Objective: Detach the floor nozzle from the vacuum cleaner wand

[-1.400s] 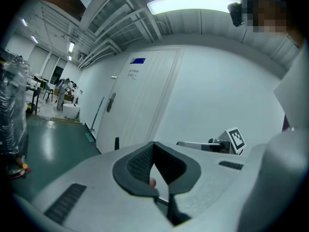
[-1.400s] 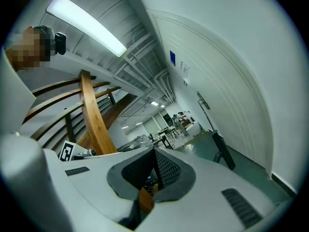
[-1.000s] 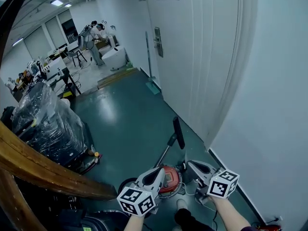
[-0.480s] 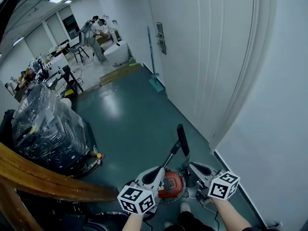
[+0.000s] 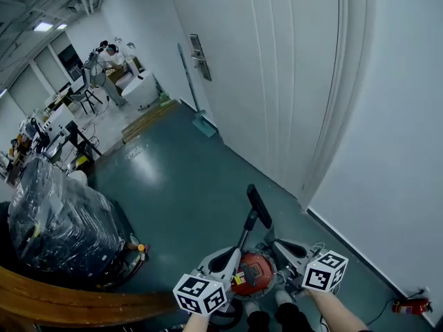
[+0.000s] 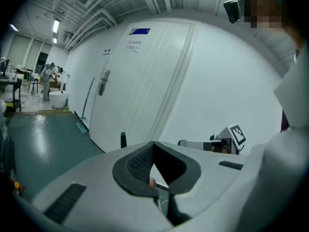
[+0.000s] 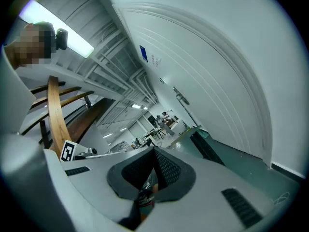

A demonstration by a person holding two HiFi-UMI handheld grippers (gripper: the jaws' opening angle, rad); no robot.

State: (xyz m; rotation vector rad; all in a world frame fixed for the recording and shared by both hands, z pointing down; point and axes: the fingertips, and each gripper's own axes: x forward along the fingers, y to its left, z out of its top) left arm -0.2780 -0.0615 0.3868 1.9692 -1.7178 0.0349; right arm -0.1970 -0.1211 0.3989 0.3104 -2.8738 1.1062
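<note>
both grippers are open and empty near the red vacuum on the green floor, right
No: not open. The left gripper and right gripper each have their jaws closed together, as the left and right gripper views show. The rest stands: both are empty, near the red vacuum on the green floor.

Indoor, cool and even light.

Head view: rectangular white ceiling light panels (image 5: pixel 43 26) at far upper left. They lay a pale sheen on the glossy teal floor (image 5: pixel 135 152). The plain white wall (image 5: pixel 387 137) is bright and nearly shadowless. Small glints show on the clear plastic wrap over the dark pallet load (image 5: pixel 62 220). Strong fisheye: lines of the tall white panelled door (image 5: pixel 277 81) bow outward.

Left gripper view: black rounded corners. The narrow ceiling strip light (image 6: pixel 56 25) is small and hard-bright.

Right gripper view: the long white tube light (image 7: pixel 63 29) is blown out, with no detail. Edges are dark.
</note>
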